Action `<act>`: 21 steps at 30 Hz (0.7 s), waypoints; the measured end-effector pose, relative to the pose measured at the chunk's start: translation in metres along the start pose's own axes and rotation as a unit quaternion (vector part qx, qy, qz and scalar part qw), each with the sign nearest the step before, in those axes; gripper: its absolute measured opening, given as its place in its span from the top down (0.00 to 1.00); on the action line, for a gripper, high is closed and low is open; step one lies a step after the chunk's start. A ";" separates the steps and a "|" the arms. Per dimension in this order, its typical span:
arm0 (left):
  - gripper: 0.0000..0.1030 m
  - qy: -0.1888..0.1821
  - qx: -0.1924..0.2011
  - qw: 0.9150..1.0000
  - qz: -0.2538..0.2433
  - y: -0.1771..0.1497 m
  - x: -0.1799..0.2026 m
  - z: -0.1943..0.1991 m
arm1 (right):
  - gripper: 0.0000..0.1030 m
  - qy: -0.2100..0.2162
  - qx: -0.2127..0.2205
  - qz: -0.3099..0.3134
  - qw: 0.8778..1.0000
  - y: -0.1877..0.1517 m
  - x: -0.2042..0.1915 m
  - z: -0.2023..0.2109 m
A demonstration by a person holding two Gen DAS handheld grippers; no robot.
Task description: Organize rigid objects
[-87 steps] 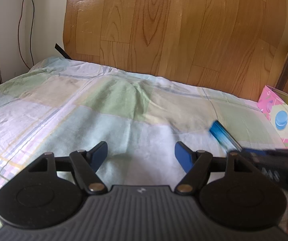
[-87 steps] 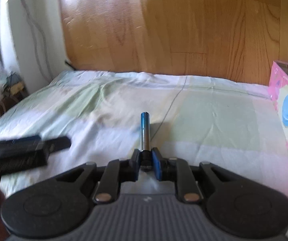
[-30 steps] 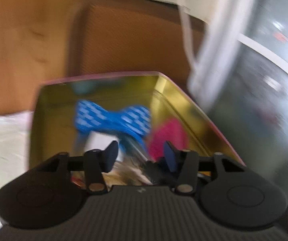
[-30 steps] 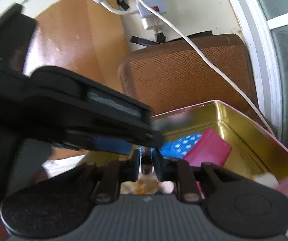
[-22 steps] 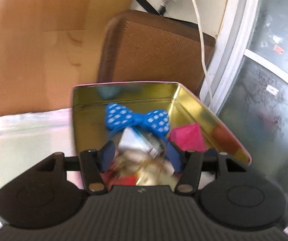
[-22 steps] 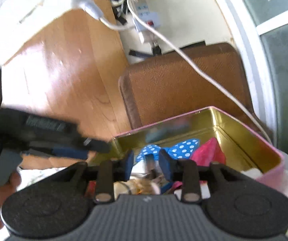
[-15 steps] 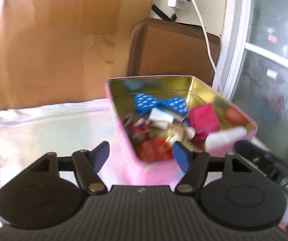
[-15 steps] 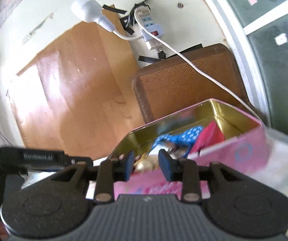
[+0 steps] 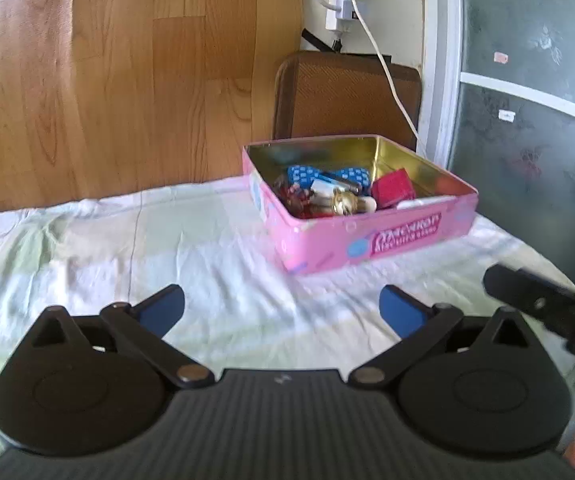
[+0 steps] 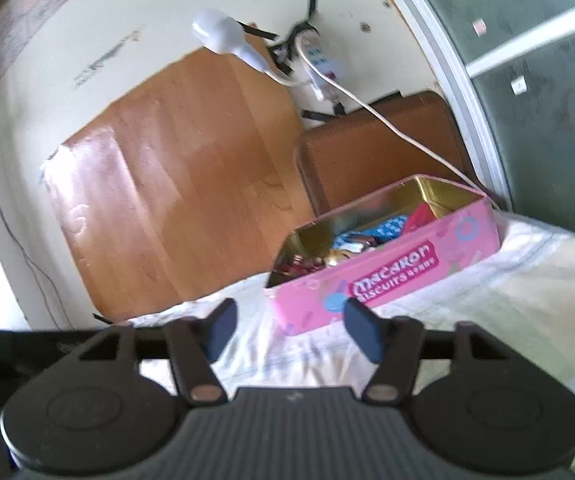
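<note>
Both grippers empty, jaws just opened wide.
Tin contents seen clearly only in L view; L gripper, R gripper.

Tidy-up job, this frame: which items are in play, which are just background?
In play:
- pink rectangular macaron tin, gold inside, lid off
- small items inside it: blue polka-dot bow, red box, gold trinket
- left gripper and right gripper, both open, nothing between the jaws

Background:
- pastel checked bedsheet
- brown woven chair back
- white power strip and cable
- frosted glass door
</note>
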State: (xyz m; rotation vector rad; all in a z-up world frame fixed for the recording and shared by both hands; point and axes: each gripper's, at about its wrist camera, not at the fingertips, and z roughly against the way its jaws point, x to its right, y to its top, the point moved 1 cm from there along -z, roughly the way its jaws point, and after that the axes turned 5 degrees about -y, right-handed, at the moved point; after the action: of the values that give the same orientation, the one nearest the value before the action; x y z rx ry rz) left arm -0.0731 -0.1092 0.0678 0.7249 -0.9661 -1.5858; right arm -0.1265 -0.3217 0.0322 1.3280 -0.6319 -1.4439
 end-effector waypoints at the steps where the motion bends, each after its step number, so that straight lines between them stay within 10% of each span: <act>1: 0.00 0.002 0.000 1.000 -0.001 -0.004 0.001 0.005 | 0.13 -0.001 0.002 0.002 1.000 0.001 -0.003 0.005; 2: 0.00 0.006 -0.002 1.000 -0.005 -0.007 0.003 0.009 | 0.00 -0.006 0.007 0.003 1.000 0.002 -0.008 0.013; 21: 0.00 0.111 0.032 0.993 -0.026 -0.029 0.014 0.038 | 0.00 -0.039 -0.004 0.018 0.999 -0.016 -0.035 0.041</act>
State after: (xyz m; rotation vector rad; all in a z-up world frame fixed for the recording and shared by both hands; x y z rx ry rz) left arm -0.1223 -0.1122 0.0616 0.9568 -0.8421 -1.4880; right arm -0.1746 -0.2949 0.0420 1.2532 -0.6977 -1.4722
